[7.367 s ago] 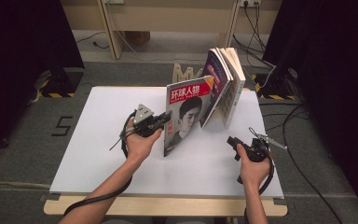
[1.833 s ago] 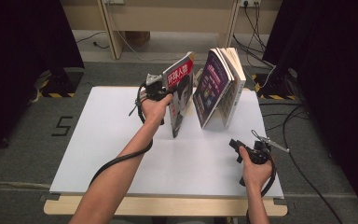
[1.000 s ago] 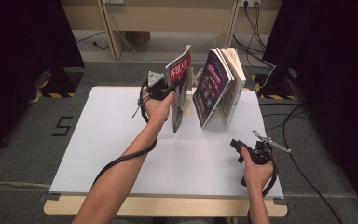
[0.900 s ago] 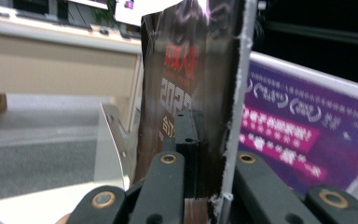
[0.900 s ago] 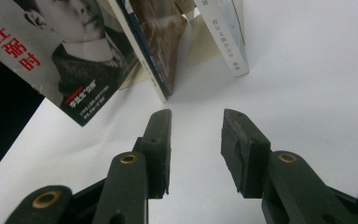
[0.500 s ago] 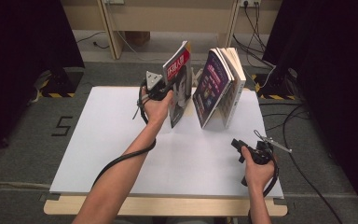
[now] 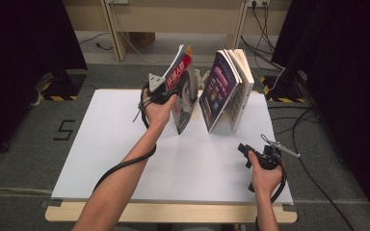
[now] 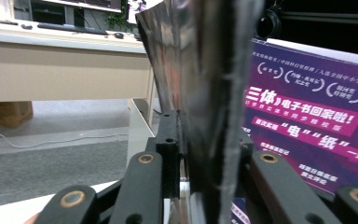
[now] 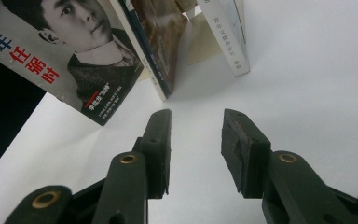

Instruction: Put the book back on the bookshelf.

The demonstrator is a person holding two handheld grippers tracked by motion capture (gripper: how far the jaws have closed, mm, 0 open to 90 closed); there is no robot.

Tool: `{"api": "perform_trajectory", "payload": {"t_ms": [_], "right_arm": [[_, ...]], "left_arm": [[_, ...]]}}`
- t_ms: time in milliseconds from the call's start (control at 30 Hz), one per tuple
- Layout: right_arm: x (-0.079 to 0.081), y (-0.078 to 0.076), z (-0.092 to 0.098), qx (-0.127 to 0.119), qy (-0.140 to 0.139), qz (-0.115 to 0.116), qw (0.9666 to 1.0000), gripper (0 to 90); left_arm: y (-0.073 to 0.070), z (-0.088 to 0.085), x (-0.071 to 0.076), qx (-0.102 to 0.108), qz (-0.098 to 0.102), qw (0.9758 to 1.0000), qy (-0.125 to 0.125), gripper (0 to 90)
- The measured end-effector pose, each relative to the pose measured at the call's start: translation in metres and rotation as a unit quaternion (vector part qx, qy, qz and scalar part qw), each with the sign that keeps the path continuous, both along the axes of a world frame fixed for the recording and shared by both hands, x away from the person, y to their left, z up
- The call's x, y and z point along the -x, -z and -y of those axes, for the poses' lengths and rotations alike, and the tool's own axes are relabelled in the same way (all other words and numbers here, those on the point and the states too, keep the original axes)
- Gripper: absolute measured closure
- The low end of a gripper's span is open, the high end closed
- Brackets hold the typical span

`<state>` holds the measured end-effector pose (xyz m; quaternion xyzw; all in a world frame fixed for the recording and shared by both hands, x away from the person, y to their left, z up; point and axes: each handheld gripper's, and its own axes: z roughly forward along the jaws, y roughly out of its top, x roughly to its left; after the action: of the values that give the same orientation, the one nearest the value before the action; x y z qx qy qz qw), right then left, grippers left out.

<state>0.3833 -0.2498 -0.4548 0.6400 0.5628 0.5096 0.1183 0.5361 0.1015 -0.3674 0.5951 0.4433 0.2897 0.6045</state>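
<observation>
With the left gripper's (image 7: 169, 84) jaws just eased apart around the upright magazine (image 7: 183, 96), seemingly no longer pinching, it could topple short of the leaning books (image 7: 226, 89); right gripper (image 7: 244, 151) idles open.

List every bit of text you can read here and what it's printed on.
"三体" and "电子书回家啦!": purple magazine cover.
"电" "纸": pink band on the same cover.
"青年任弼时": red characters on the portrait magazine.
"5": black mark on the floor, left of the table.
Smaller print on both covers and the book spines is too small to read.
</observation>
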Motion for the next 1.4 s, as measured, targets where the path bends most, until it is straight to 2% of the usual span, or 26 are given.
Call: {"api": "perform_trajectory", "payload": {"t_ms": [133, 367, 633, 933, 1033, 1100, 1167, 1400], "right_arm": [[0.001, 0.0, 0.001, 0.0, 0.0, 0.002, 1.0, 63.0], [0.001, 0.0, -0.001, 0.001, -0.003, 0.001, 1.0, 62.9], [0.001, 0.0, -0.002, 0.001, -0.003, -0.003, 1.0, 62.8], [0.001, 0.0, -0.003, -0.003, -0.002, -0.006, 1.0, 62.7], [0.001, 0.0, -0.002, -0.001, -0.003, -0.005, 1.0, 62.7], [0.001, 0.0, -0.003, -0.003, -0.003, -0.006, 1.0, 62.7], [0.0, 0.001, -0.002, 0.001, -0.004, -0.004, 1.0, 62.7], [0.0, 0.001, -0.002, 0.002, -0.003, -0.004, 1.0, 62.6]], "left_arm": [[0.002, -0.001, 0.001, 0.008, -0.009, 0.9999, 0.006, 69.8], [0.006, -0.006, 0.005, 0.02, -0.02, 0.9996, -0.002, 60.7], [0.007, -0.008, 0.008, 0.021, -0.028, 0.9994, 0.004, 58.4], [0.018, -0.011, 0.014, 0.023, -0.04, 0.9989, 0.007, 58.3], [0.02, -0.012, 0.017, 0.012, -0.04, 0.9991, -0.002, 66.7], [0.019, -0.013, 0.017, 0.014, -0.046, 0.9988, -0.007, 76.5], [0.017, -0.013, 0.016, 0.004, -0.05, 0.9986, -0.015, 83.6], [0.009, -0.007, 0.008, 0.002, -0.051, 0.9983, -0.026, 86.2]]}}
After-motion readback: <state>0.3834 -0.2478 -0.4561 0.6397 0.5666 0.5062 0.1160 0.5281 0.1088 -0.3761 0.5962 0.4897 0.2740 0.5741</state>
